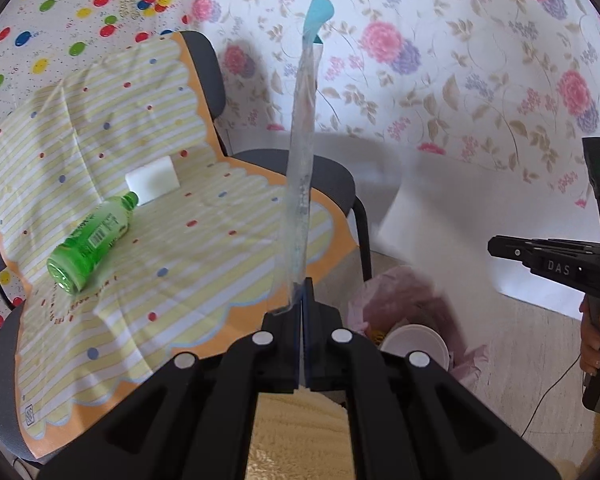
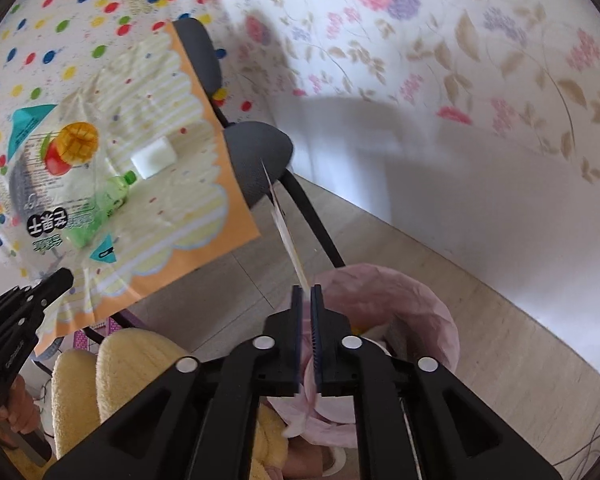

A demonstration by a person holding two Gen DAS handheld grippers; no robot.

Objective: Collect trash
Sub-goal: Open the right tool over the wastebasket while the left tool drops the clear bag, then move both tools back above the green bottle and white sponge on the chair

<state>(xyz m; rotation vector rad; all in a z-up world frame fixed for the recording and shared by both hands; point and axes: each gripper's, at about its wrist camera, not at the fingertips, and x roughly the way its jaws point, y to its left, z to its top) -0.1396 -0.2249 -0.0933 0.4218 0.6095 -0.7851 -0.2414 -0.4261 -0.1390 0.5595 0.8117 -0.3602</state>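
My left gripper (image 1: 302, 284) is shut on the bottom edge of a clear snack wrapper (image 1: 300, 160) with a teal top, seen edge-on. In the right wrist view the same wrapper (image 2: 52, 184) shows a mango picture and hangs from the left gripper (image 2: 56, 280). The right gripper (image 2: 307, 292) has its jaws slightly apart, so it is open. A thin paper strip (image 2: 286, 232) stands edge-on with its lower end in the gap, above the pink-lined bin (image 2: 400, 300). A green bottle (image 1: 92, 240) lies on its side on the chair, next to a white block (image 1: 154, 178).
A grey chair (image 1: 332, 176) is draped with a striped yellow and orange cloth (image 1: 180, 260). The pink-lined bin (image 1: 400, 300) stands on the floor to its right, with a white cup (image 1: 414, 344) inside. The right gripper (image 1: 494, 246) reaches in from the right. Flowered sheets cover the wall.
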